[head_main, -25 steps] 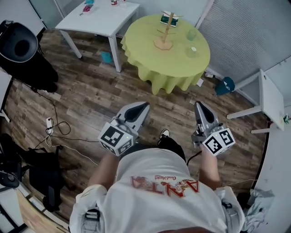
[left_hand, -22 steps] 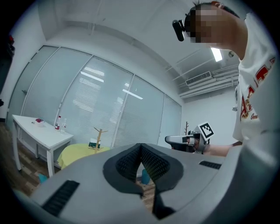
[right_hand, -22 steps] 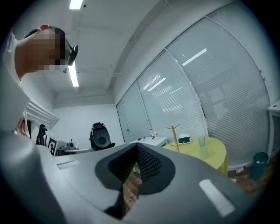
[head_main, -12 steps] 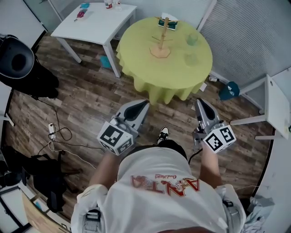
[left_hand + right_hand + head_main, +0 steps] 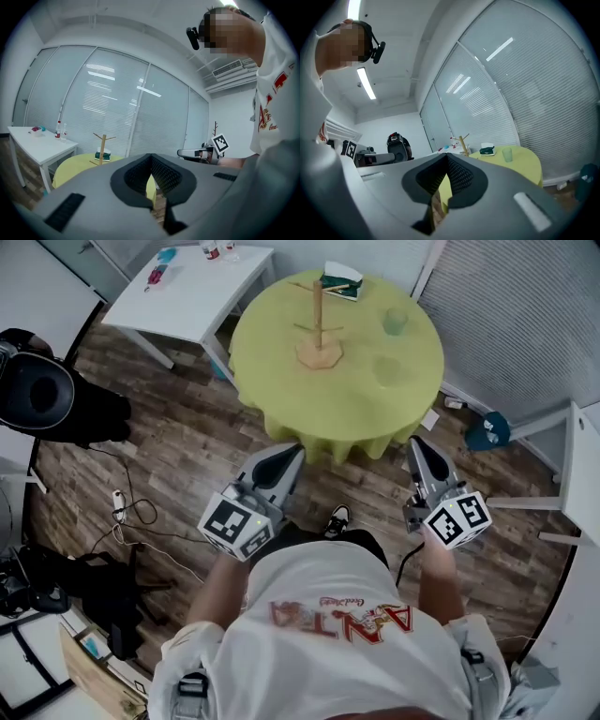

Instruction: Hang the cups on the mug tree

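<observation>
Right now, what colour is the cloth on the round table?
The cloth is plain yellow-green; head view shows it best.

I can read only red letters, seemingly ANTA upside down, on the person's white shirt (image 5: 342, 620); the smaller script beside them is illegible

Even, bright light fills the room, seemingly daylight through the window blinds (image 5: 117, 108) plus a ceiling strip light (image 5: 365, 83), which glares white. Shadows are soft; the mug tree (image 5: 318, 310) barely darkens the yellow tabletop (image 5: 375, 409). Both gripper views bulge fisheye-style with black vignetted corners, their nearest foreground blurred; the head view is sharp
</observation>
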`<state>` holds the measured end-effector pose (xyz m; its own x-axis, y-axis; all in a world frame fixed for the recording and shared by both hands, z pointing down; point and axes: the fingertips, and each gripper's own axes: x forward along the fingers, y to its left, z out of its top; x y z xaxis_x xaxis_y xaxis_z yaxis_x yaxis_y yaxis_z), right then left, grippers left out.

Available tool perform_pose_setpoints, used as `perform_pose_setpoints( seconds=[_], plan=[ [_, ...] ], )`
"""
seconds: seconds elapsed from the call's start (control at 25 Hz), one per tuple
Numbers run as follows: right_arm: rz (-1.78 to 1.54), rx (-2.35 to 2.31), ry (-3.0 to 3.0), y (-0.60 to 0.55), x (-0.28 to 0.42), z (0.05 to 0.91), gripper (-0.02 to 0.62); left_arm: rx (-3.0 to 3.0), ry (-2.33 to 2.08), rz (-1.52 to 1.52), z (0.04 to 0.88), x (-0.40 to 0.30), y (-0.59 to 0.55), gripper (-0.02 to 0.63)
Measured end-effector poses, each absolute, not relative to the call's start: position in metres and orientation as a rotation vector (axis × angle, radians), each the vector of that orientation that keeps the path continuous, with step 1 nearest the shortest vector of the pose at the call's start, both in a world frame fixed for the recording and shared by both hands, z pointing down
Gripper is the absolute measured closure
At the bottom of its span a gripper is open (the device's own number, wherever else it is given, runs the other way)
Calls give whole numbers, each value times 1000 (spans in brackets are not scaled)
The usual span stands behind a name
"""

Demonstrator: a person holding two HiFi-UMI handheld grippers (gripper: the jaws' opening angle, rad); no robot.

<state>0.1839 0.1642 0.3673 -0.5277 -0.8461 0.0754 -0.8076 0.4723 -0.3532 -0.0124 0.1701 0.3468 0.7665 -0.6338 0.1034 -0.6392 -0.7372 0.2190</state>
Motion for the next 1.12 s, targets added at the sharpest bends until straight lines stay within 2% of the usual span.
perform_pose_setpoints(
  seconds=[0.6, 1.12],
  plan=[
    [-583, -1585, 2536, 80, 218, 391, 594, 2726, -877, 61, 363, 20, 72, 597],
    [-516, -1912, 2469, -39, 181, 385, 592, 2761, -720, 13, 367, -36, -75, 597]
  ],
)
